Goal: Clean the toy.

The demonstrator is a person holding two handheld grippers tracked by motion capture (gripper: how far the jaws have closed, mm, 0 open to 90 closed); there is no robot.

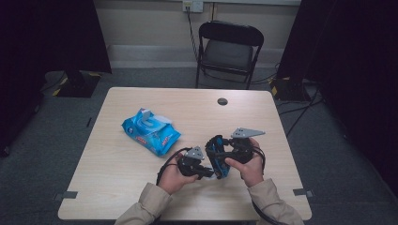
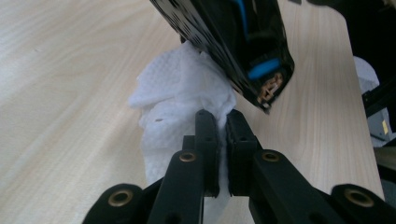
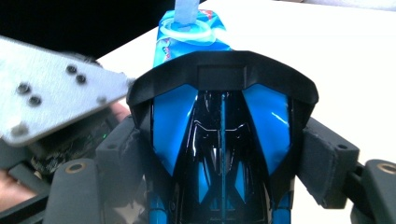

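Left hand-held gripper (image 2: 222,122): jaws pinched nearly shut on a crumpled white wet wipe (image 2: 180,95), the soft sheet bunched between the pads and spilling out toward 11 o'clock onto the pale wooden desk (image 2: 65,93).

Right hand-held gripper (image 3: 223,154): jaws spread wide and clamped on the flanks of a glossy black-and-blue toy car (image 3: 222,135), one pad on each side of the body.

In the high view the left hand-held gripper (image 1: 206,172) sits just at 9 o'clock of the toy car (image 1: 218,155), the wipe pressed up against its underside or end; exact contact patch hard to tell.

Handling, as a judgement: the wipe is limp, damp and light, and is best held by a bunched fold as now. The car is a stiff, slick plastic shell that looks light; its glossy sides could slip, so the broad side grip suits it.

Pose: both forearms in beige sleeves enter from 6 o'clock, hands close together at the desk's near edge, right hand (image 1: 248,165) tilting the car toward the left.

A blue wet-wipe pack (image 1: 151,131), flap lifted, lies at 10 o'clock of the hands, well apart.
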